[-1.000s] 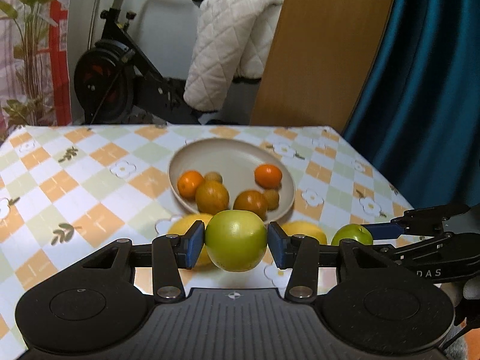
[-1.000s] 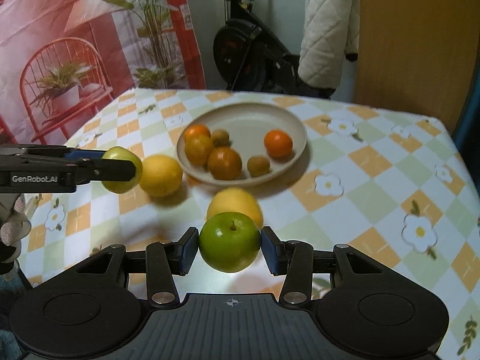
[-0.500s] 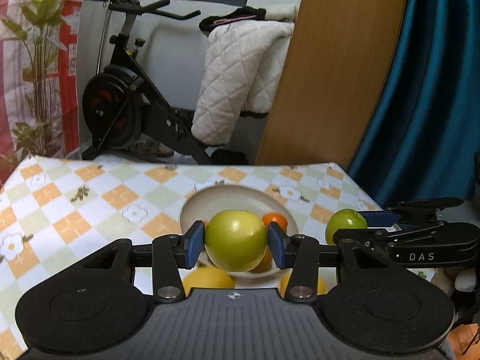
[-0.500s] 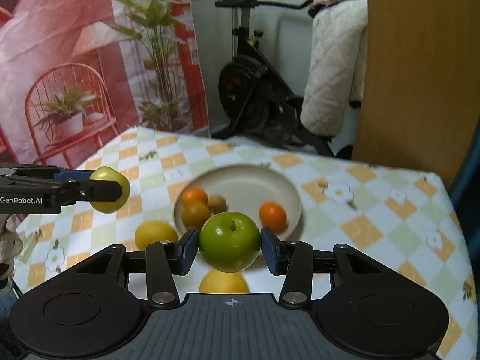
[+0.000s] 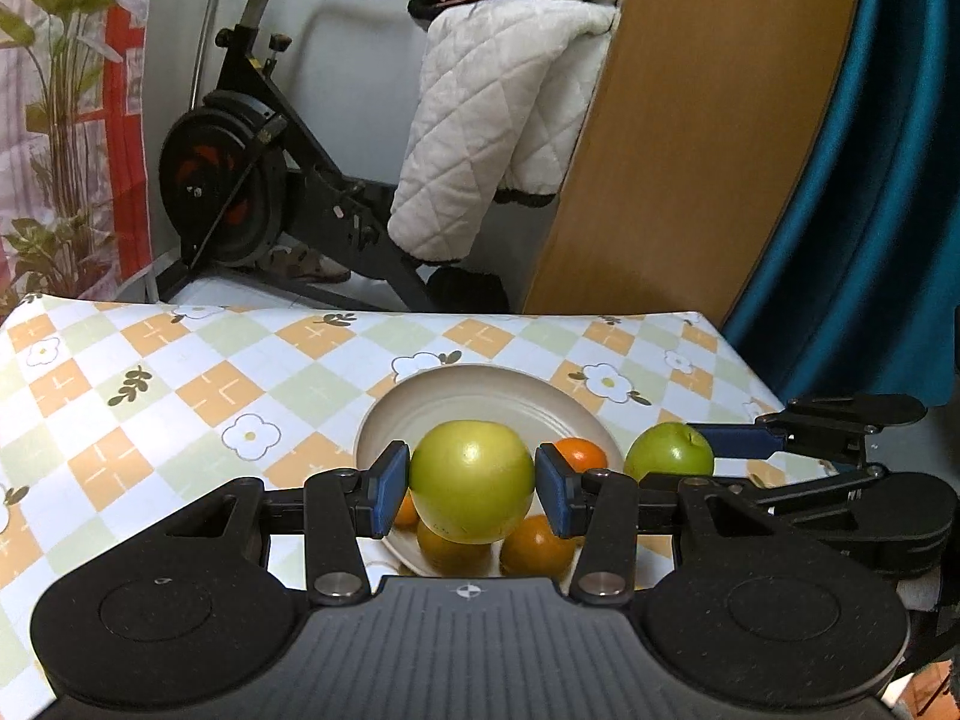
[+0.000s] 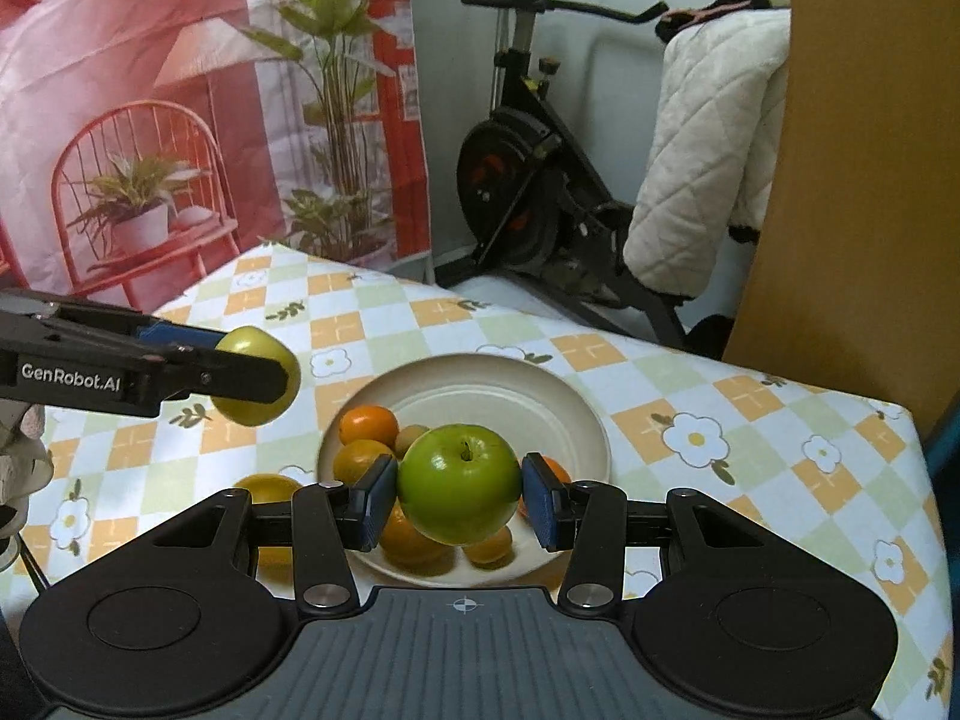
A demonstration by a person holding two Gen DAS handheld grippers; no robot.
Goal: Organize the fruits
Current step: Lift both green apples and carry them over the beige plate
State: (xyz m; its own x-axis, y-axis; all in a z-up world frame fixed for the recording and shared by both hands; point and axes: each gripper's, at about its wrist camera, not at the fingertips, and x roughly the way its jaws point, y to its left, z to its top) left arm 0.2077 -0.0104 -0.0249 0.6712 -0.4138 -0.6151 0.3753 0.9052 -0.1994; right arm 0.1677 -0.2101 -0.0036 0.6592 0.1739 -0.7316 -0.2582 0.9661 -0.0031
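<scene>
My left gripper (image 5: 472, 491) is shut on a yellow-green apple (image 5: 472, 489) and holds it above the near edge of a beige plate (image 5: 480, 387). My right gripper (image 6: 459, 493) is shut on a green apple (image 6: 459, 492), also held over the plate (image 6: 540, 396). The plate holds several oranges (image 6: 367, 425) and small brownish fruits (image 6: 412, 437). In the left wrist view the right gripper's apple (image 5: 669, 451) shows at right. In the right wrist view the left gripper's apple (image 6: 255, 375) shows at left.
A yellow lemon (image 6: 267, 489) lies on the checked tablecloth (image 6: 690, 396) left of the plate. Behind the table stand an exercise bike (image 5: 252, 168) with a quilted white cover (image 5: 498, 138), a wooden panel (image 5: 708, 138) and a teal curtain (image 5: 870, 210).
Both grippers have lifted their apples up from the table and moved forward over the plate. The two yellow fruits have dropped below or out of view.
</scene>
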